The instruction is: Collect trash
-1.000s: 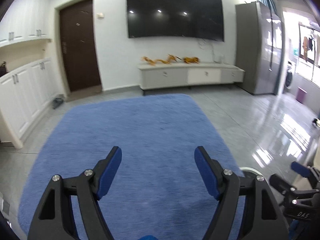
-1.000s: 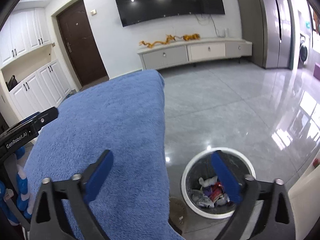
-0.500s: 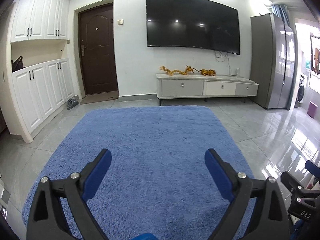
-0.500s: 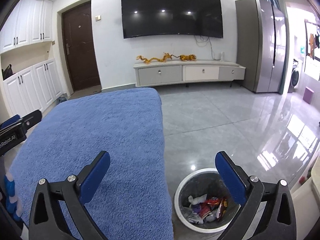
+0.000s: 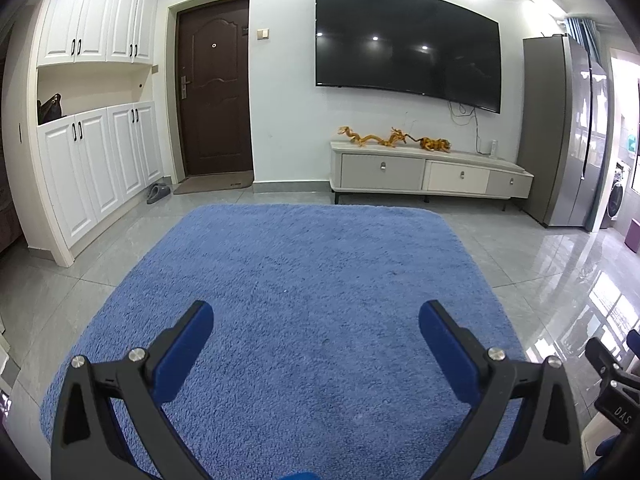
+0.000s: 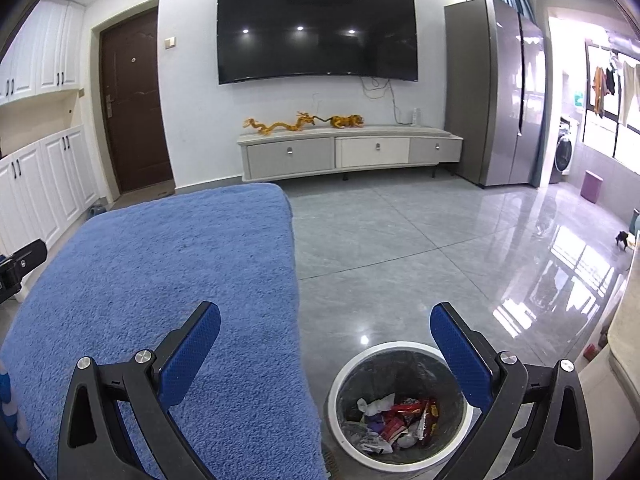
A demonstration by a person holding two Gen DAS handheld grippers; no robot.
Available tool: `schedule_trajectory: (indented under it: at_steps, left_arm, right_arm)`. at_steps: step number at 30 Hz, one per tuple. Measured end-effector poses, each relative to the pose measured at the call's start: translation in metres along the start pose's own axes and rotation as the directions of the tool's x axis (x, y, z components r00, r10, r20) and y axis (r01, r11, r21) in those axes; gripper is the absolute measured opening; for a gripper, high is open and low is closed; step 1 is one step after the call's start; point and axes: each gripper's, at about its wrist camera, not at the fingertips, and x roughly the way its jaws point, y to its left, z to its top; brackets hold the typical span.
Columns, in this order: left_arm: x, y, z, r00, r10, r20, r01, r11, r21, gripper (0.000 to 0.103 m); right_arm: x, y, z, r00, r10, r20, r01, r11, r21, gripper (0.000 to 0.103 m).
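A round grey trash bin with a white rim (image 6: 348, 372) stands on the floor tiles beside the blue rug (image 6: 160, 280), low in the right wrist view. It holds crumpled wrappers and paper (image 6: 396, 420). My right gripper (image 6: 325, 316) is open and empty, held above the bin and the rug's edge. My left gripper (image 5: 316, 316) is open and empty above the blue rug (image 5: 304, 264). I see no loose trash on the rug or the tiles.
A TV cabinet (image 5: 428, 174) with gold dragon ornaments stands at the far wall under a large TV (image 5: 408, 44). White cupboards (image 5: 96, 164) and a brown door (image 5: 216, 96) are at the left, a grey fridge (image 6: 496, 92) at the right.
Both grippers have tilted up and levelled. The views now look further across the room. Both stay open and empty.
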Motion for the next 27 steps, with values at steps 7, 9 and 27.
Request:
schedule_trajectory:
  at_steps: [7,9,27]
  left_arm:
    - [0.002,0.001,0.001,1.0,0.01,0.003,-0.01,1.0,0.0,0.103]
    - [0.002,0.002,0.001,1.0,0.014,0.004,-0.014,1.0,0.003,0.103]
    - [0.0,0.0,-0.003,0.999,0.03,0.017,-0.03,0.999,0.016,0.103]
  right_arm:
    - [0.003,-0.01,0.0,1.0,-0.03,0.002,0.029,0.999,0.028,0.103]
    - [0.005,-0.012,0.0,0.999,-0.032,-0.003,0.032,0.999,0.033,0.103]
    - [0.01,-0.016,-0.002,0.999,-0.047,-0.016,0.048,0.998,0.04,0.103]
